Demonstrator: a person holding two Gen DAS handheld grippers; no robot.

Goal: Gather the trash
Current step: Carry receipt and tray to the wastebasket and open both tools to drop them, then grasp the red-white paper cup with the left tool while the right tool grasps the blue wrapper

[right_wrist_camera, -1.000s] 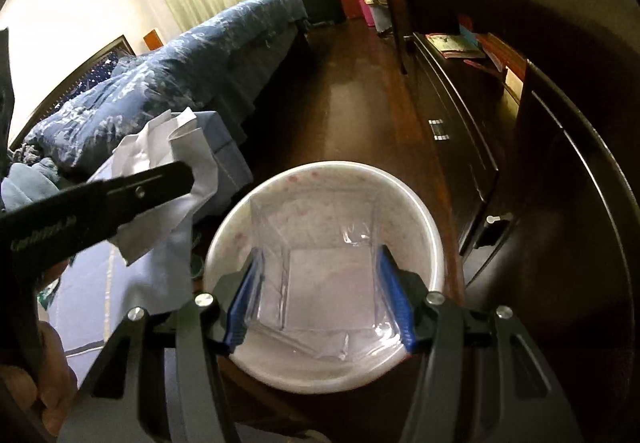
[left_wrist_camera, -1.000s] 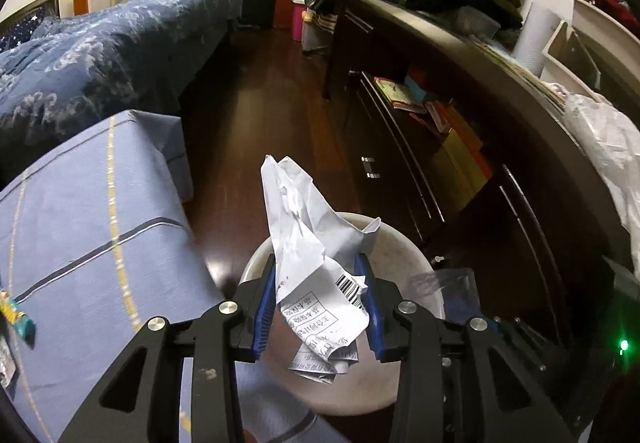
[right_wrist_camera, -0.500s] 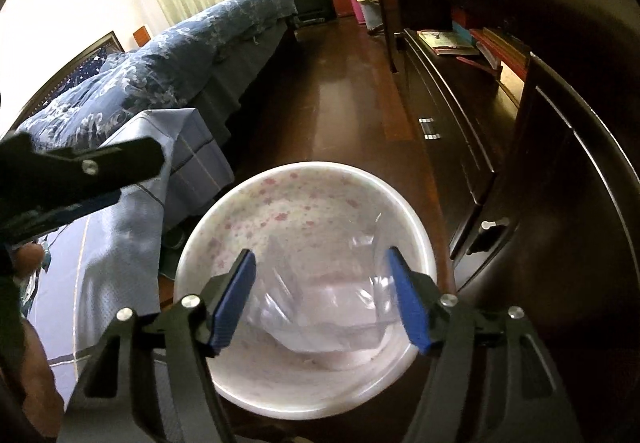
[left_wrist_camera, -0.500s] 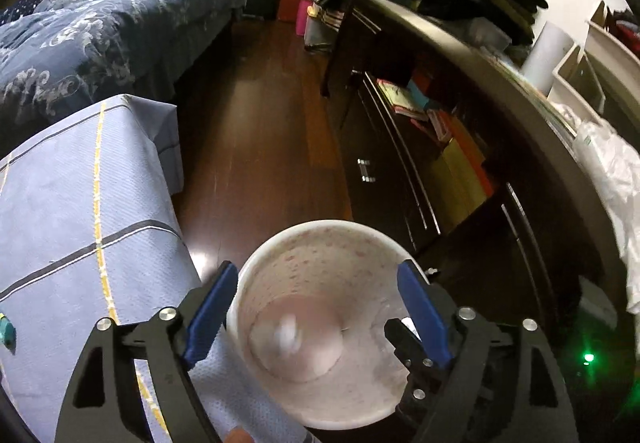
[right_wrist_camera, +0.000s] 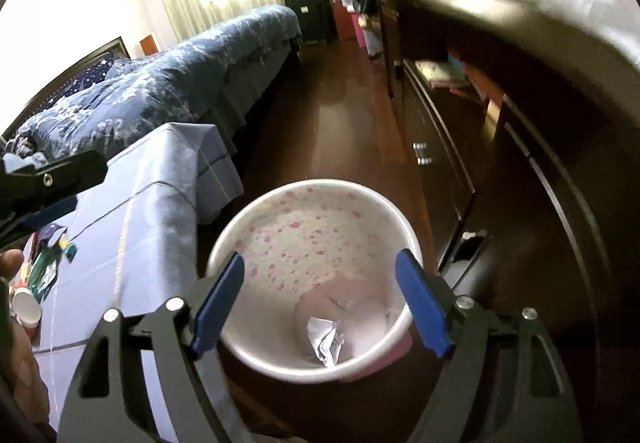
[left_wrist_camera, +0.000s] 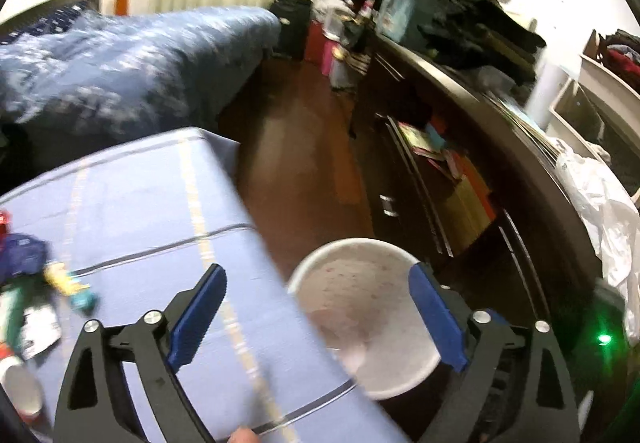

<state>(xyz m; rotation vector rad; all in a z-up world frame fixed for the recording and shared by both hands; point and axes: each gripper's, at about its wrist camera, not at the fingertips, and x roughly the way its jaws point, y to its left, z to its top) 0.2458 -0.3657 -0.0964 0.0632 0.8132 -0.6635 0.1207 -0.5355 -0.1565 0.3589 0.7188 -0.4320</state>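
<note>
A white waste bin with pink speckles [right_wrist_camera: 316, 231] stands on the floor beside the table; it also shows in the left wrist view [left_wrist_camera: 360, 271]. Crumpled white paper [right_wrist_camera: 326, 339] lies at its bottom; a clear plastic piece is hard to make out. My right gripper [right_wrist_camera: 320, 307] is open and empty right above the bin. My left gripper [left_wrist_camera: 316, 315] is open and empty, over the table's edge and the bin's left rim. More trash lies on the blue tablecloth: wrappers [left_wrist_camera: 76, 291] [right_wrist_camera: 48, 263] and a paper cup [right_wrist_camera: 26, 309].
The blue-clothed table [left_wrist_camera: 140, 203] is at left. A dark wooden cabinet with drawers and books [left_wrist_camera: 440, 183] runs along the right. A bed with blue bedding [right_wrist_camera: 160, 83] is behind. Dark wooden floor [right_wrist_camera: 348, 115] runs between them. A white plastic bag [left_wrist_camera: 600, 203] sits on the cabinet.
Both grippers opened and dropped their loads, the crumpled paper and the clear plastic box, into the bin. The left gripper has since swung left toward the table; the right has risen slightly.
</note>
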